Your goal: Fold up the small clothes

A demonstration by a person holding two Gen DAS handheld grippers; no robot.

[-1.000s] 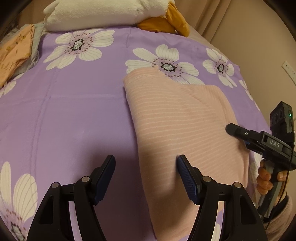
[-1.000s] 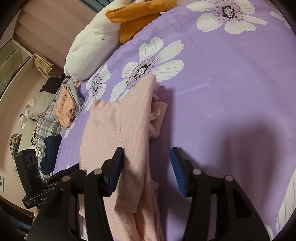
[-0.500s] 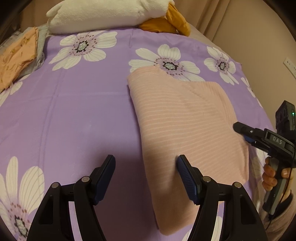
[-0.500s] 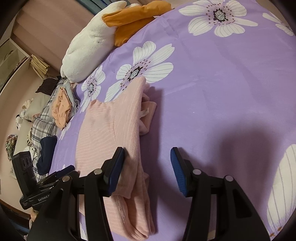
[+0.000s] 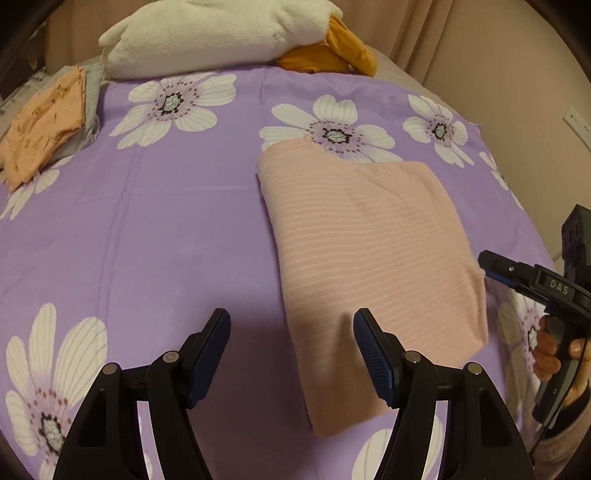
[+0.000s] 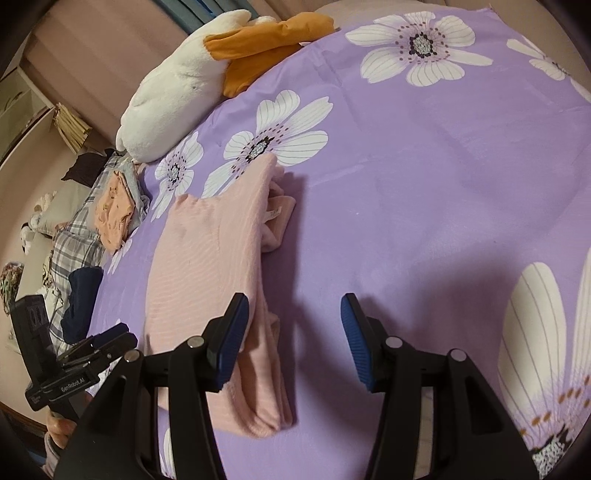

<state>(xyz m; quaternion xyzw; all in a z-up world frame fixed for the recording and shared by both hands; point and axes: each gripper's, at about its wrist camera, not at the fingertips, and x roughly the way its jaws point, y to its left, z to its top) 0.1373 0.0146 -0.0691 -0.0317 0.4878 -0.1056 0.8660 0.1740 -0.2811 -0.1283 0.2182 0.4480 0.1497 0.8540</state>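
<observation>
The right gripper [image 5: 491, 267], seen from the left wrist, carries the letters "DAS"; the left gripper [image 6: 114, 341], seen from the right wrist, reads "GenRobot.AI". A folded pink striped garment [image 5: 369, 258] lies flat on the purple flowered bedsheet [image 5: 166, 221]. Only the right wrist view shows its layered open edge with a small white tag [image 6: 273, 213], whose print is too small to read. Both grippers hover over the near edge with fingers apart, clamping nothing. A white plush toy [image 5: 207, 33] lies at the bed's far end.
</observation>
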